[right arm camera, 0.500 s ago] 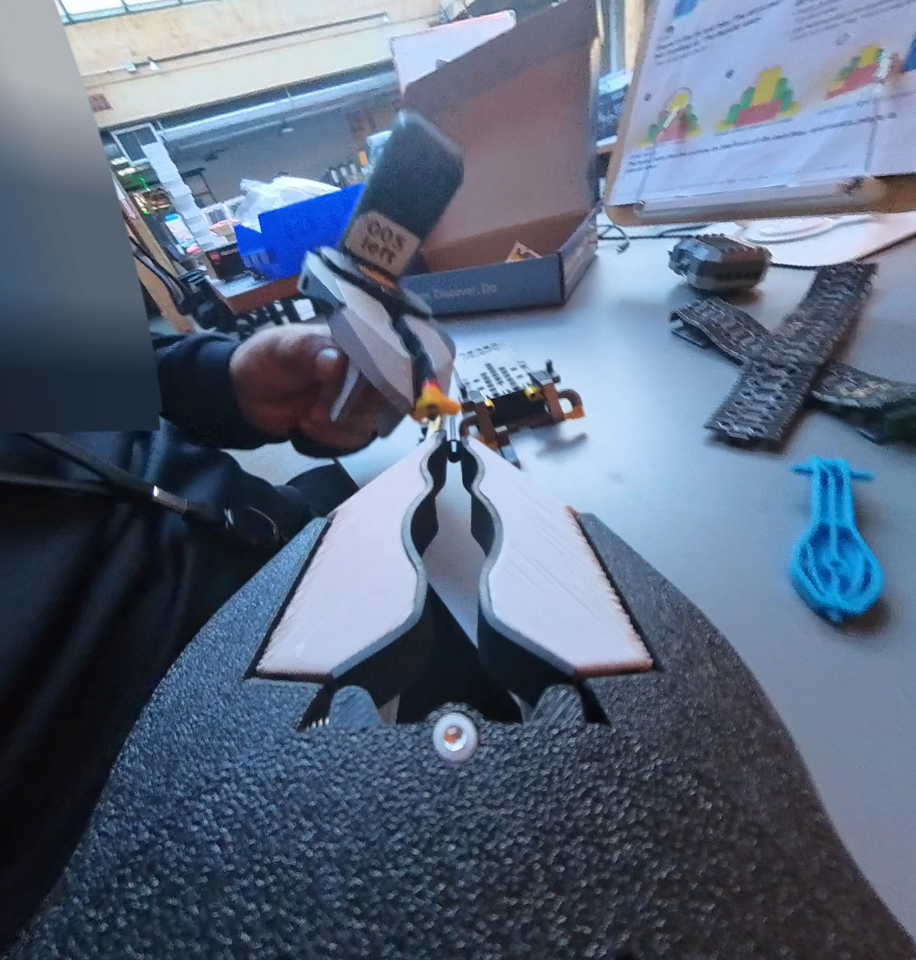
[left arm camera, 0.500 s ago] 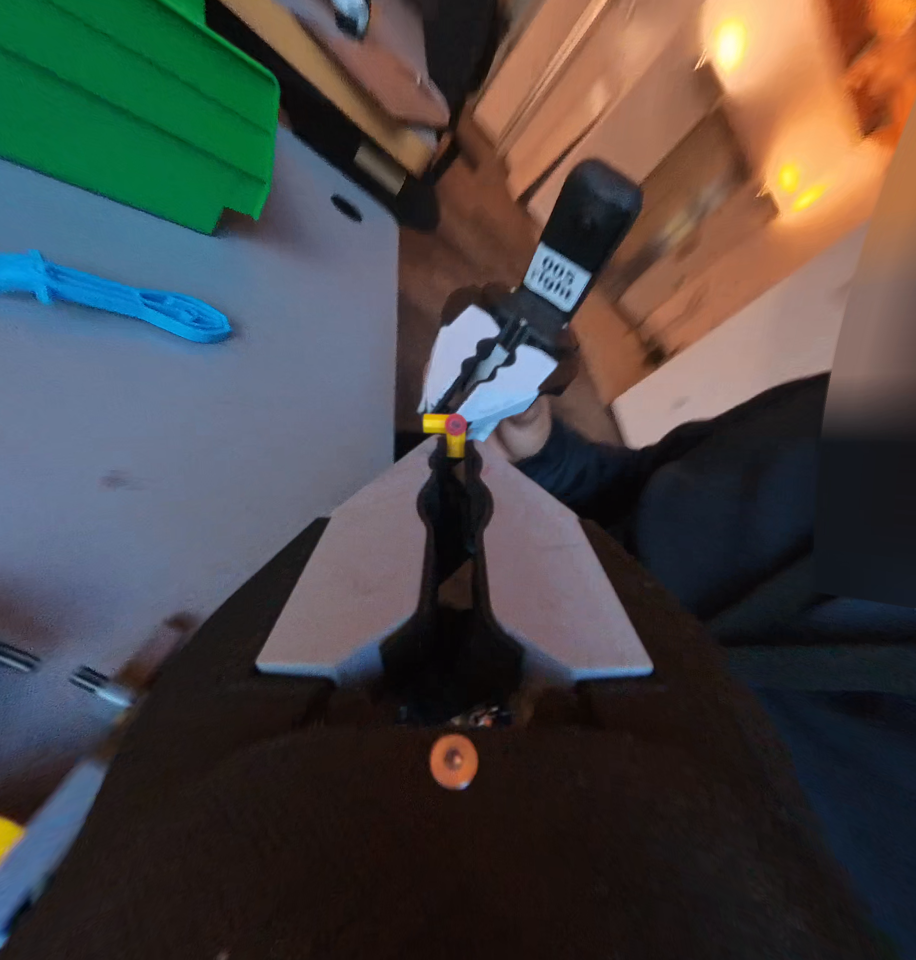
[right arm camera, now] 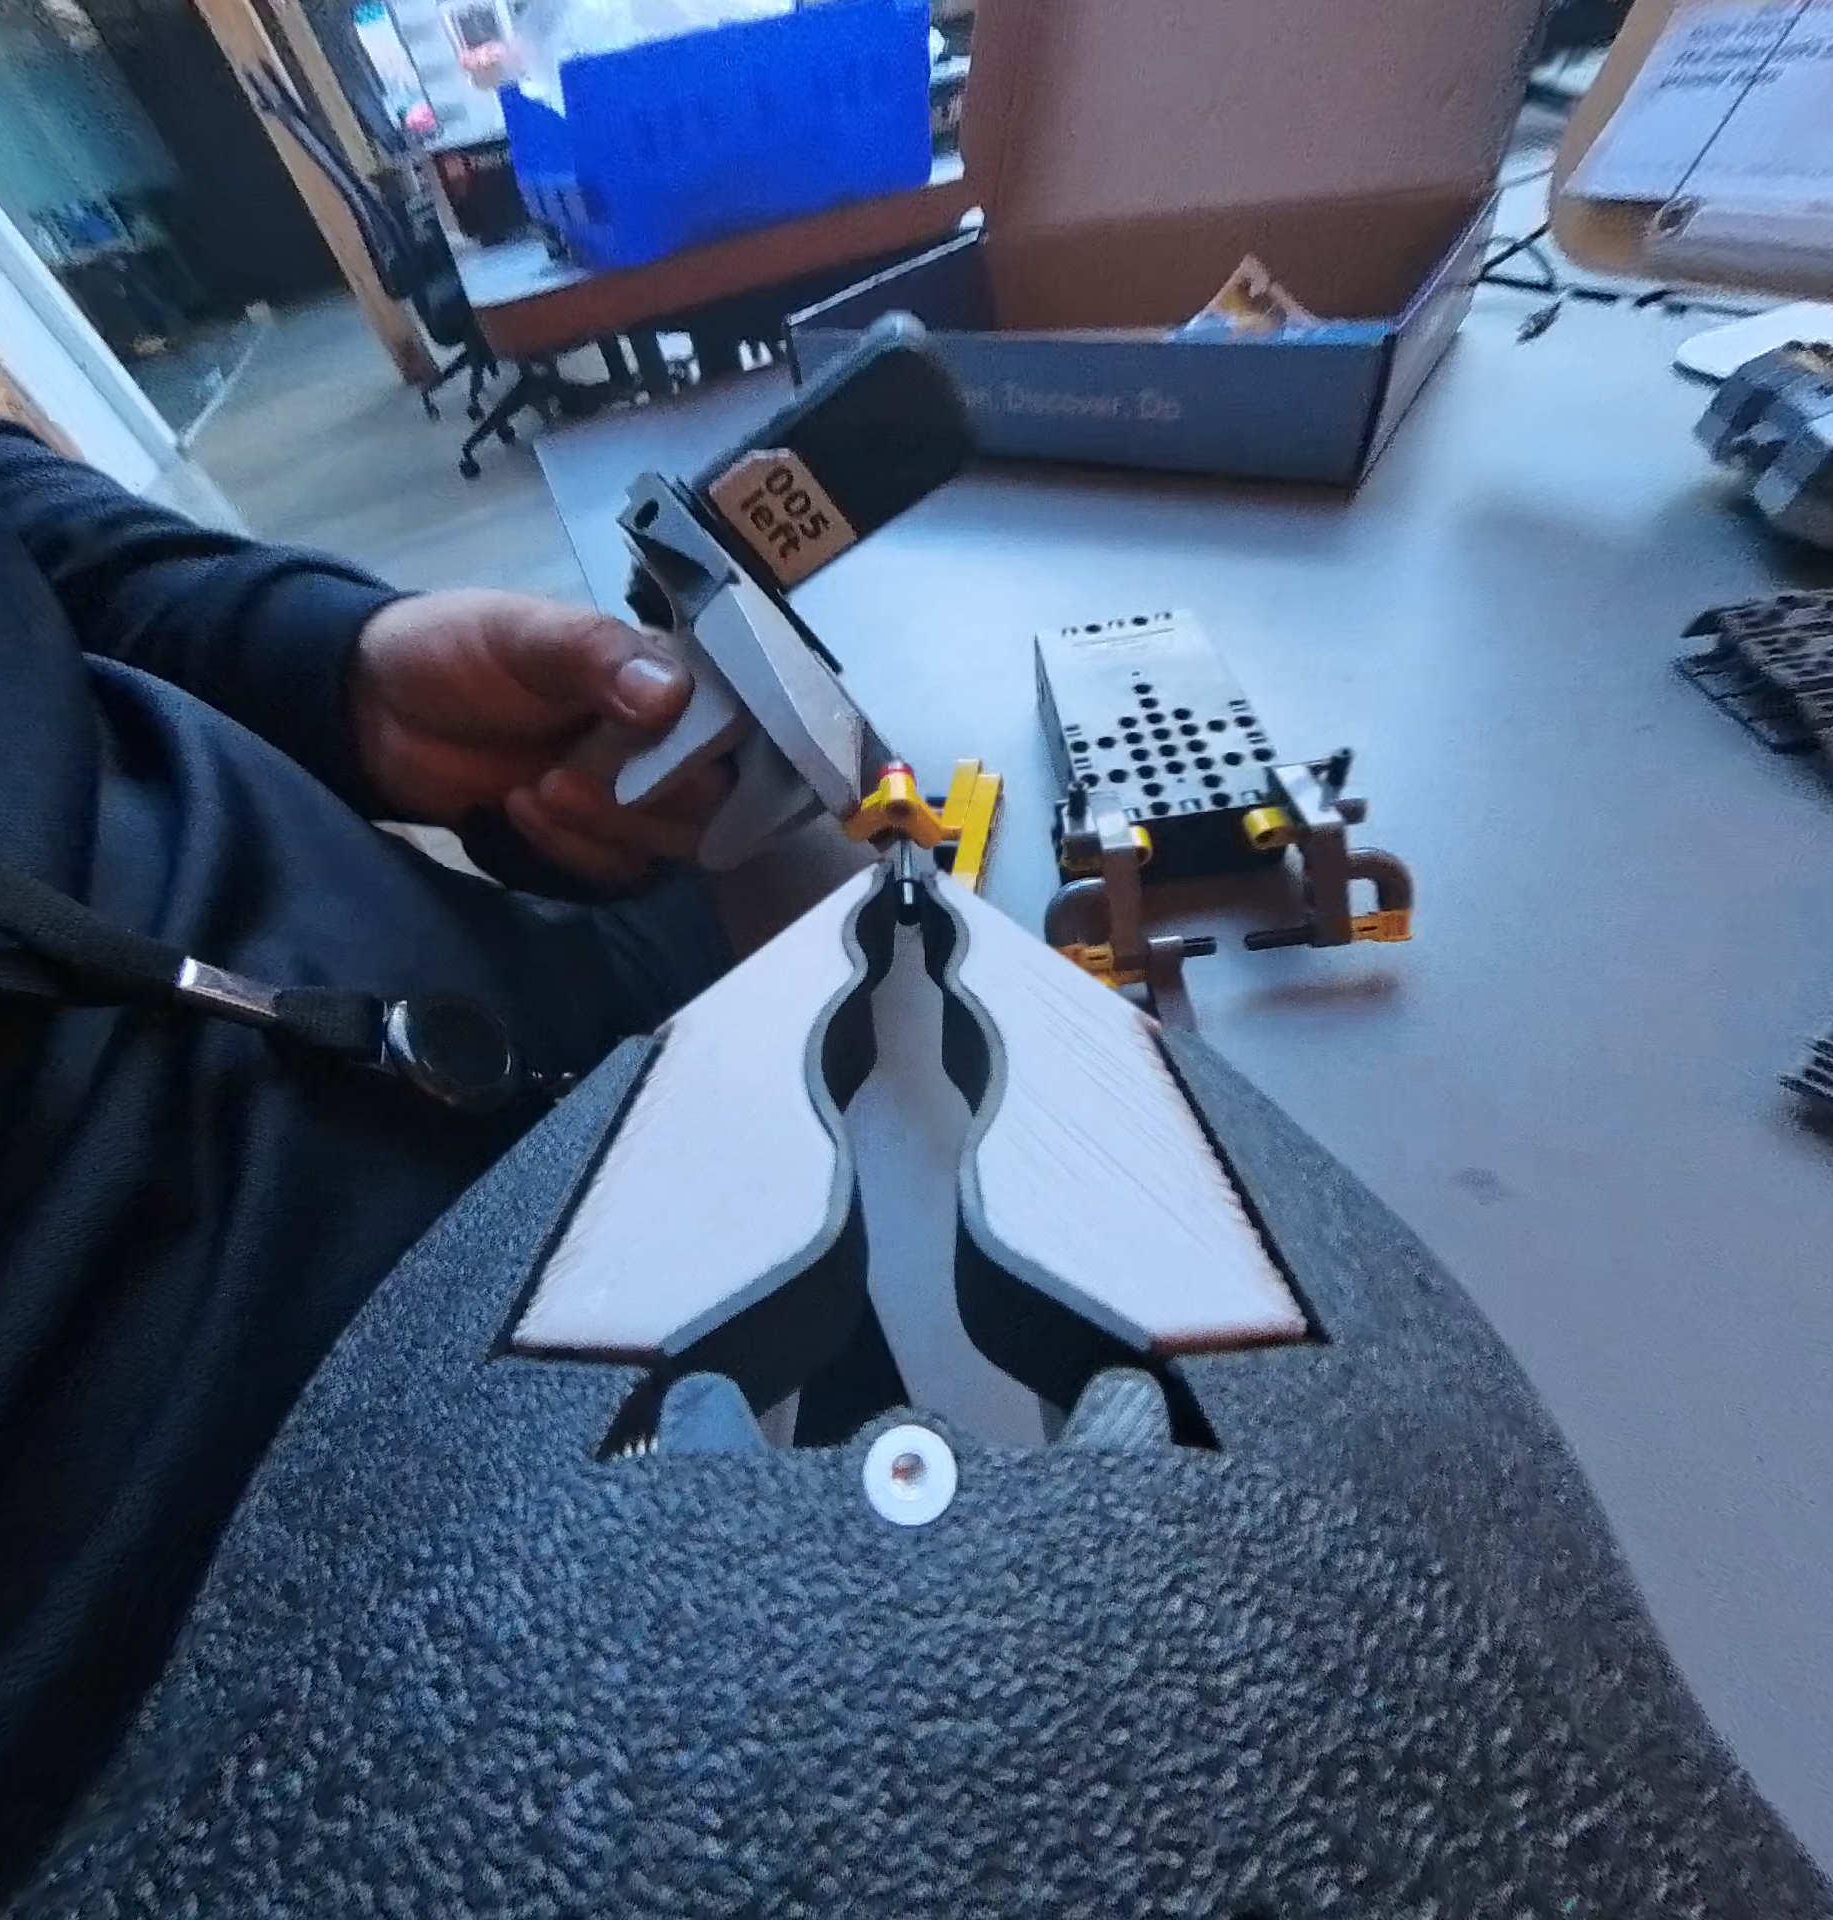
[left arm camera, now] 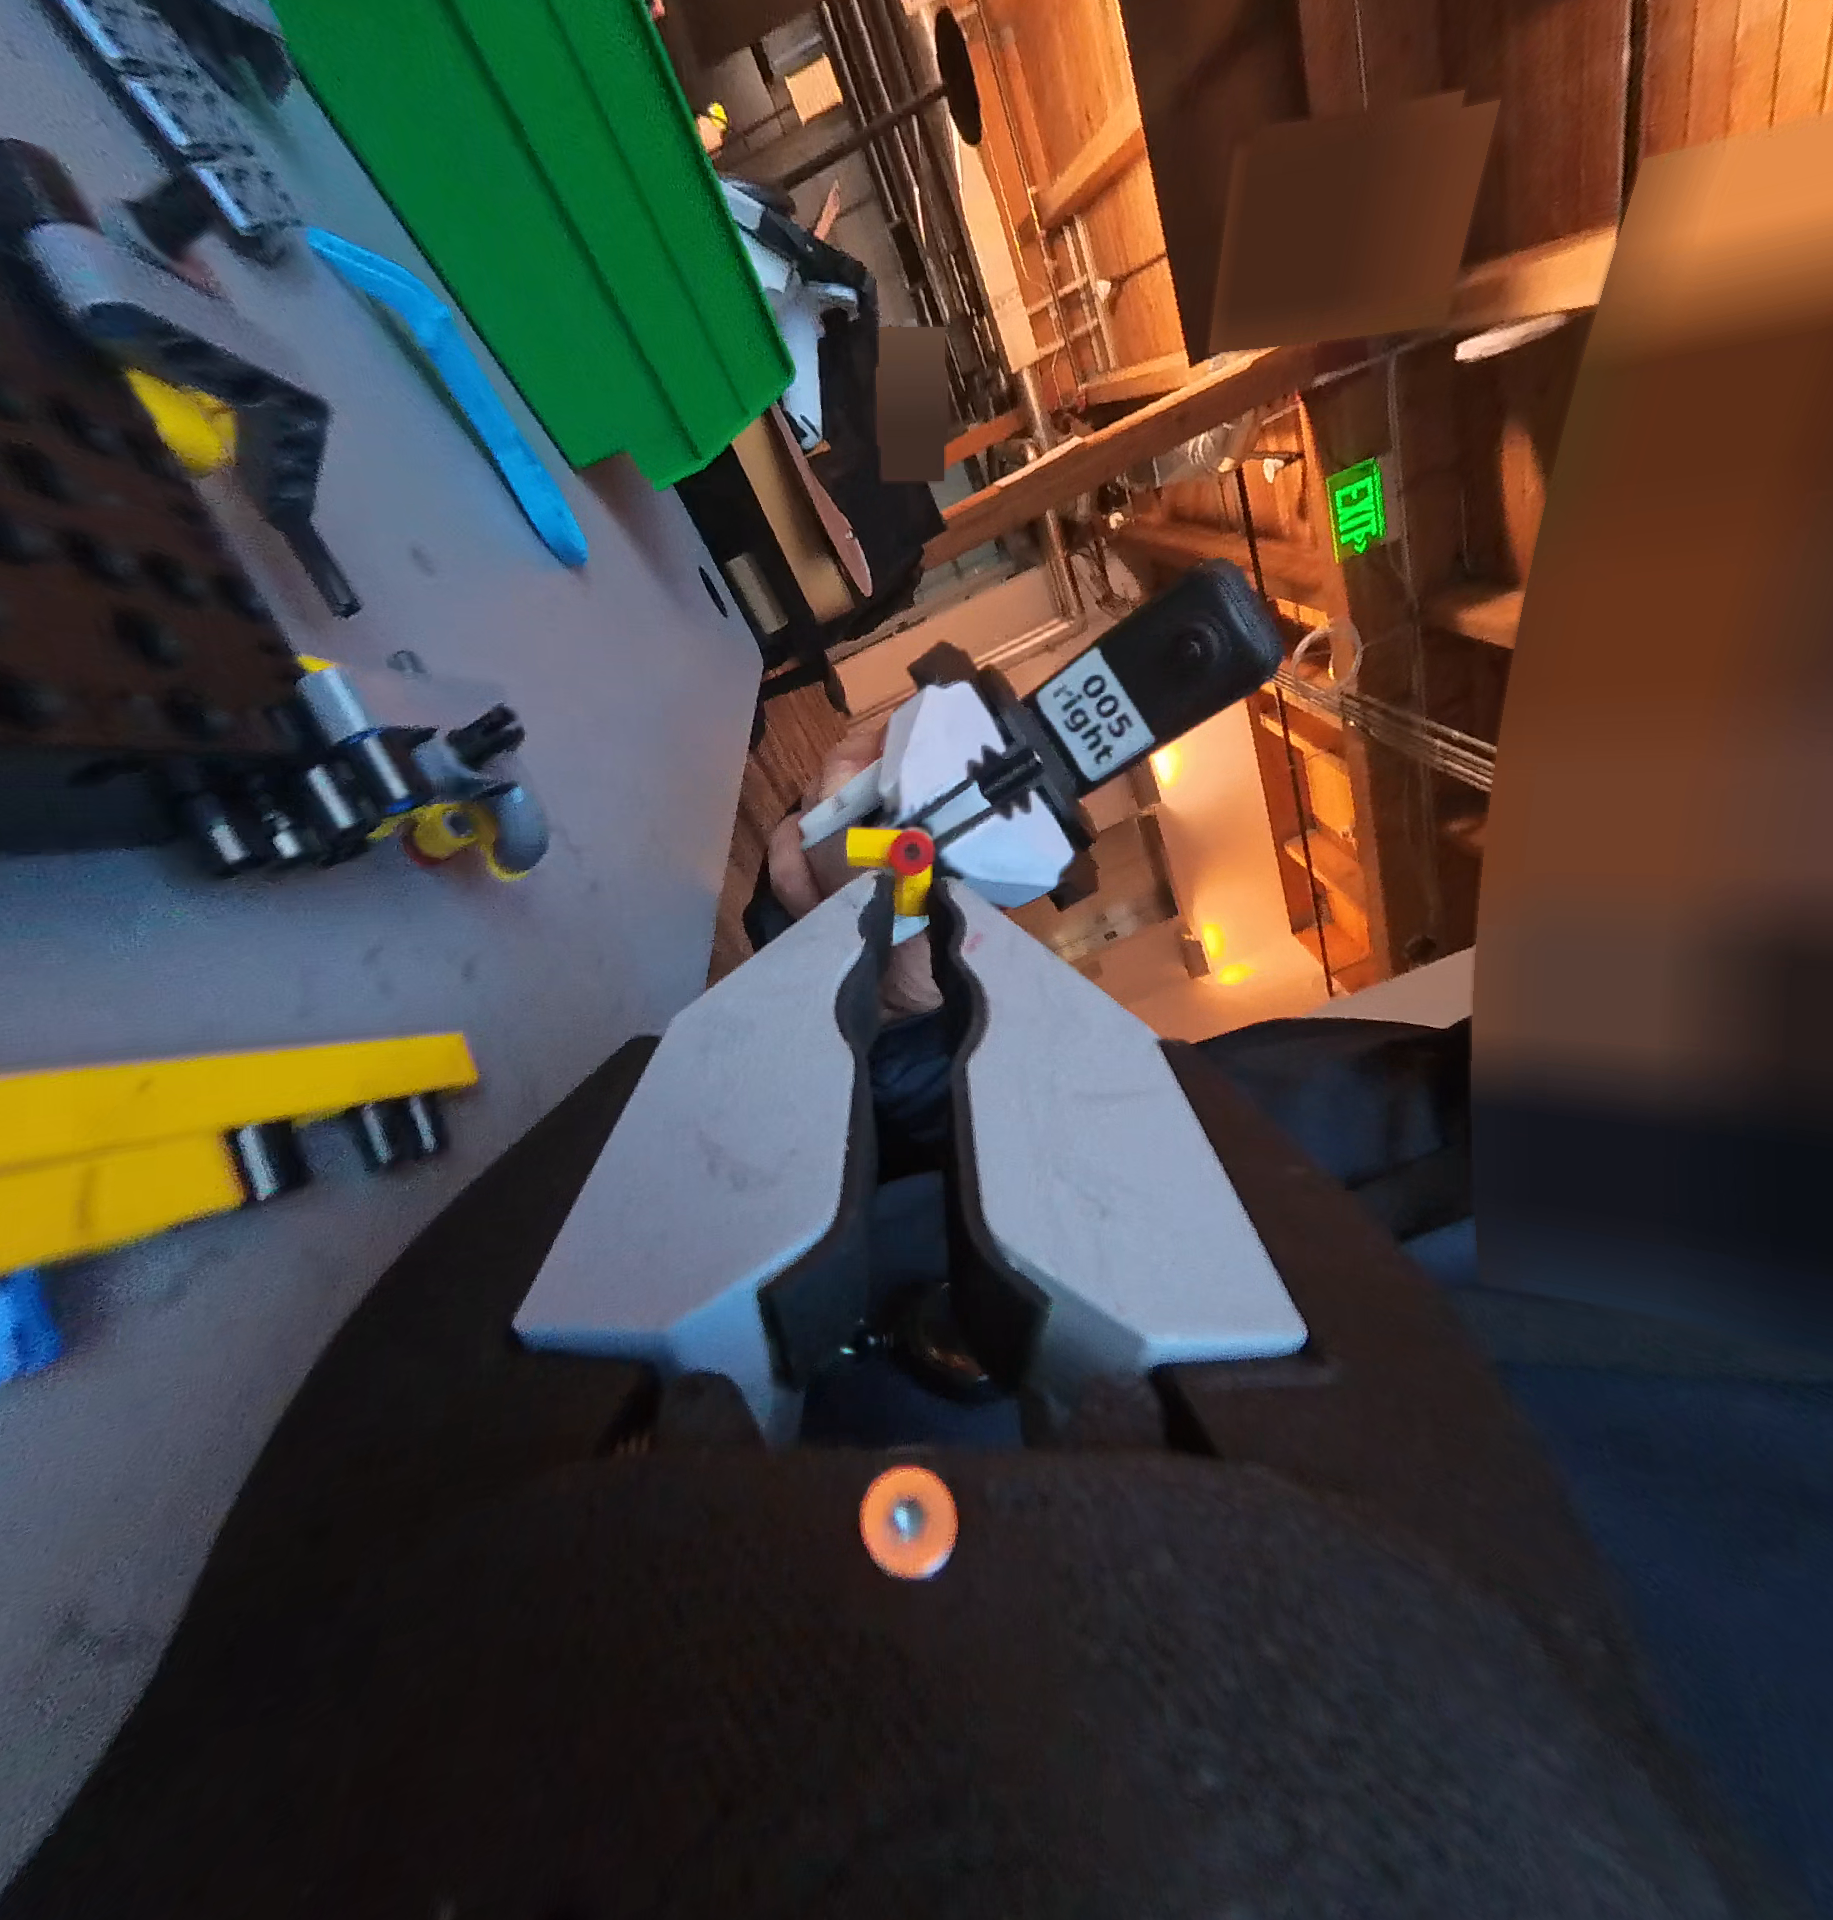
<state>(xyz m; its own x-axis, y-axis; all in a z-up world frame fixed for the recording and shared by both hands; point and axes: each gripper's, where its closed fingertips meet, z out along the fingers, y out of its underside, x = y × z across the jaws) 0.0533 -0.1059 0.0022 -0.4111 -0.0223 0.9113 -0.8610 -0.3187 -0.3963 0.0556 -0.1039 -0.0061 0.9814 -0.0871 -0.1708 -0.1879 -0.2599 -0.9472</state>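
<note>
Two grippers meet tip to tip above the grey table (right arm camera: pixel 1514 727): the left gripper (left arm camera: pixel 904 902) pinches a small yellow connector (left arm camera: pixel 889 854) with a red pin, the right gripper (right arm camera: pixel 904 896) nips a thin black peg (right arm camera: pixel 906 891), which could slip sideways under skewed pressure.

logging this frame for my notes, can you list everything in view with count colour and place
yellow connector: 1, yellow with a red pin, between both gripper tips
black pin: 1, black, in right gripper tips
block assembly: 1, black, grey, yellow, on table
table: 1, grey
green bin: 1, green, on table
yellow beams: 2, yellow, side by side on table
blue strip: 1, blue, by the bin
cardboard box: 1, brown and blue, far table edge
tread pieces: several, black, table right
left gripper: shut on connector
right gripper: shut on pin
</note>
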